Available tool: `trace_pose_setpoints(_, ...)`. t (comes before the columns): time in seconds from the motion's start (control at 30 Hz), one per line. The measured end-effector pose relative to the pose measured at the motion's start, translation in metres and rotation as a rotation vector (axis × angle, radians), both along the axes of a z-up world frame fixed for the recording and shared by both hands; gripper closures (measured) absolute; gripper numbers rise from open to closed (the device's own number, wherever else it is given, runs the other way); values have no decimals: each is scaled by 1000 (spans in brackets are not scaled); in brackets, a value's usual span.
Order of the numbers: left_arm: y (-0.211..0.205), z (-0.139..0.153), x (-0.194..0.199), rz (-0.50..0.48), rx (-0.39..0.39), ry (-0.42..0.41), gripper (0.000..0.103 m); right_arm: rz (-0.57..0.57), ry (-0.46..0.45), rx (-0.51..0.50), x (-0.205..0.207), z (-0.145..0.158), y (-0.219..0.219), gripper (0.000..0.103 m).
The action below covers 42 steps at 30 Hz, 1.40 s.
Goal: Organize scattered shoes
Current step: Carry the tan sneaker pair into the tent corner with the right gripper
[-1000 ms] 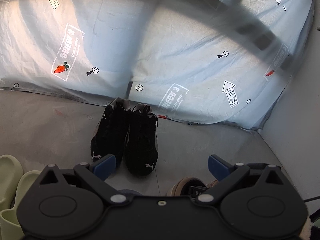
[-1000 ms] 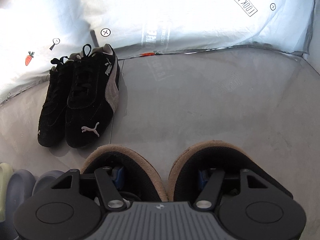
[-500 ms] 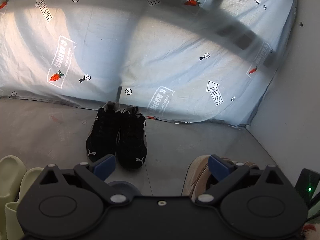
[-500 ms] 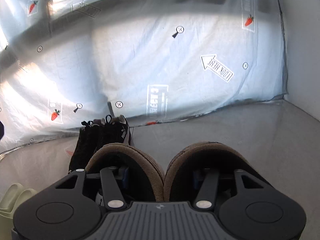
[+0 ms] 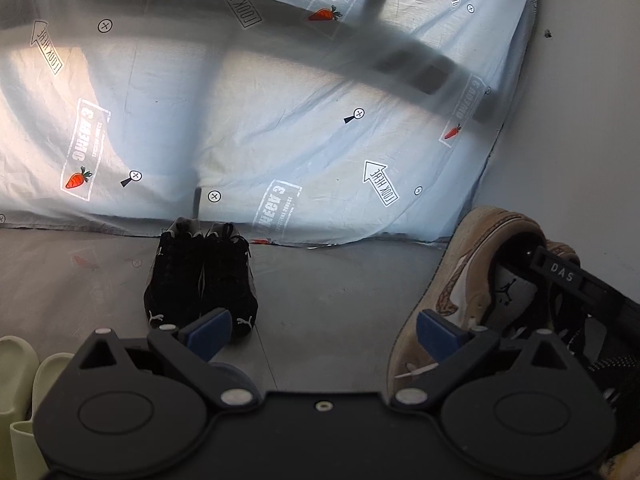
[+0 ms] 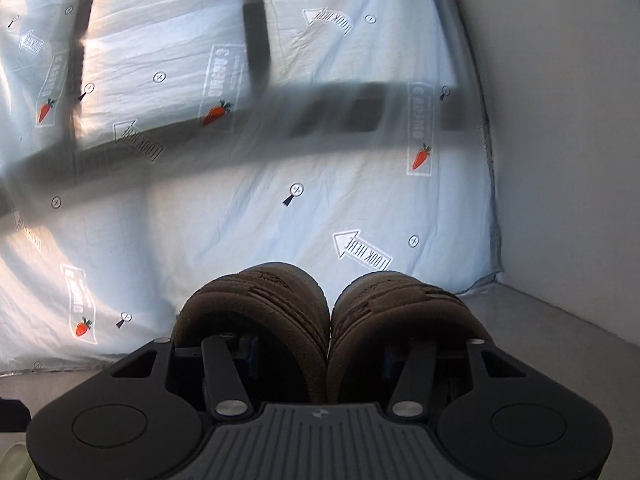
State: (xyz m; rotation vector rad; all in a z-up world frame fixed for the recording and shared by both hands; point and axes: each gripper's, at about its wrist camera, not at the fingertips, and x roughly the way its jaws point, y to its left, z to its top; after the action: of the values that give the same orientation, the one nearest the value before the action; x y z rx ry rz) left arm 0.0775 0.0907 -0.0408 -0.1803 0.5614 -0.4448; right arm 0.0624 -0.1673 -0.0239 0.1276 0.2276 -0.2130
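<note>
Tan suede sneakers pressed side by side, collars worn.

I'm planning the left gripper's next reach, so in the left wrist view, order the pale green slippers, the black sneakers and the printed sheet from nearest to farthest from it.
1. Pale green slippers: lower left, beside the left gripper.
2. Black sneakers: ahead on the floor, left of centre.
3. Printed sheet: behind the sneakers, at the back.

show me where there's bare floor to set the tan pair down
Free: the grey floor between the black Puma sneakers and the white wall, up to the printed sheet. Crowded: the near left corner, with pale green slides.
</note>
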Motion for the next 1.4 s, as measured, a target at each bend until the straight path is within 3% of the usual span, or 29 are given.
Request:
trace_pose_setpoints(0.27,-51,-9,-4,-4,-19,28,3,-105,-51,-131,-34,19,-56,50)
trace_pose_setpoints(0.6,-173,-9,9,27,2,24,3,-95,-24,-88,-31,5,-179,50)
trace_pose_setpoints(0.83,-255,-13,19,73,-15,51,3,-24,38,-59,-1,-16,-263,50)
trace_pose_setpoints(1.07,-309,-14,31,79,18,92,3,29,124,-54,9,-33,-323,50)
trace_pose_setpoints(1.4,-350,-31,89,72,40,173,3,-75,251,3,46,-61,-396,50)
